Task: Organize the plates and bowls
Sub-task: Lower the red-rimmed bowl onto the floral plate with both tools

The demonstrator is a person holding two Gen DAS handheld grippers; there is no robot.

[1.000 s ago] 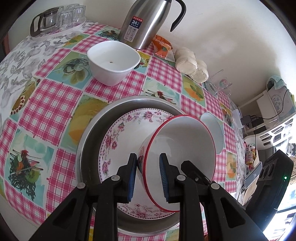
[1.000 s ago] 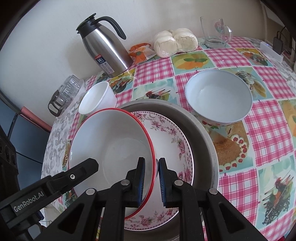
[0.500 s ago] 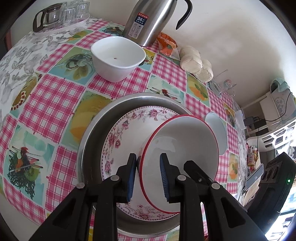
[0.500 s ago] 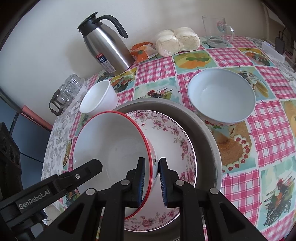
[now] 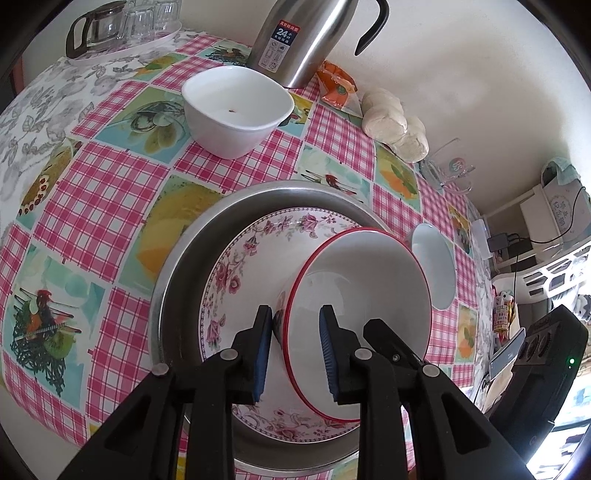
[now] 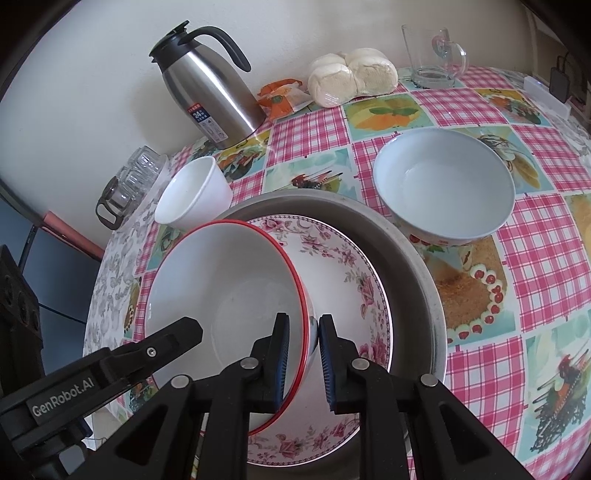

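Note:
A red-rimmed white bowl (image 5: 362, 314) (image 6: 229, 295) is held tilted over a floral plate (image 5: 255, 266) (image 6: 351, 273) that lies in a round metal tray (image 5: 184, 251) (image 6: 410, 254). My left gripper (image 5: 295, 343) is shut on the bowl's left rim. My right gripper (image 6: 301, 350) is shut on its right rim. A small white bowl (image 5: 232, 110) (image 6: 195, 192) stands behind the tray. A larger pale bowl (image 6: 443, 192) (image 5: 432, 266) stands to the tray's right.
A steel thermos jug (image 6: 210, 96) (image 5: 303, 37), an orange packet (image 6: 280, 96), wrapped buns (image 6: 351, 77) and a glass mug (image 6: 432, 55) stand along the wall. A tray of glasses (image 5: 118, 29) is at the far left. The checked tablecloth (image 6: 535, 236) covers the table.
Both grippers have drawn back a little with the red-rimmed bowl, still tilted over the floral plate. The grips are unchanged.

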